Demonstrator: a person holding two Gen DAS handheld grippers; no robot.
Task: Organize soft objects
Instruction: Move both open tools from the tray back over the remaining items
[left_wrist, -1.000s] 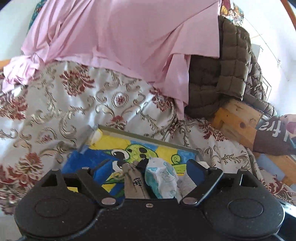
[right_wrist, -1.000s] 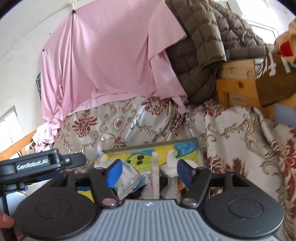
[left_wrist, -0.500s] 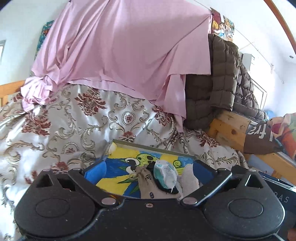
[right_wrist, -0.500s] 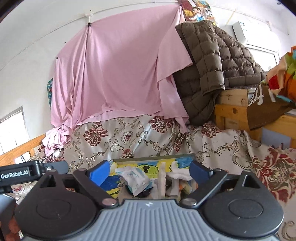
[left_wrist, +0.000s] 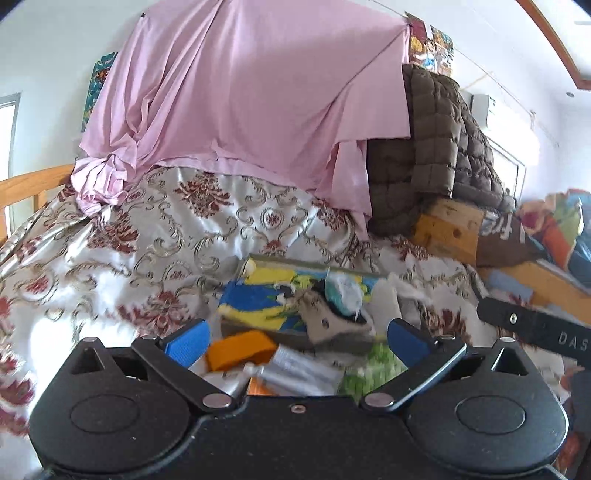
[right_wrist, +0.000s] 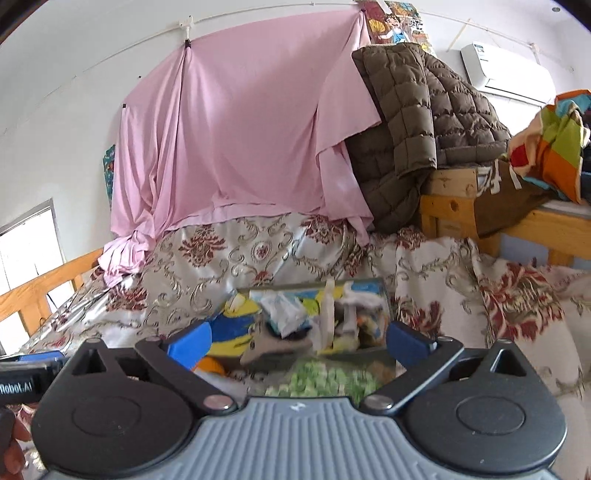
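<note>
A shallow box with a yellow-and-blue cartoon lining (left_wrist: 258, 299) lies on the floral bedspread (left_wrist: 155, 236). It holds a grey sock (left_wrist: 325, 321), a crumpled white-and-teal piece (left_wrist: 343, 291) and other small soft items. In front of the box lie an orange piece (left_wrist: 240, 352), a white tube (left_wrist: 295, 373) and a green-and-white cloth (left_wrist: 369, 373). My left gripper (left_wrist: 295, 341) is open and empty above these. My right gripper (right_wrist: 299, 341) is open and empty, with the box (right_wrist: 236, 332) and the green cloth (right_wrist: 321, 380) between its fingers.
A pink sheet (left_wrist: 251, 103) hangs at the back. A brown quilted jacket (left_wrist: 428, 147) drapes over a wooden bed frame (left_wrist: 450, 229) at right, with colourful bedding (right_wrist: 554, 144) on it. A wooden rail (right_wrist: 44, 291) runs at left.
Both grippers have drawn back from the box and opened wide. The orange piece, the tube and the green cloth in front of the box have come into view.
</note>
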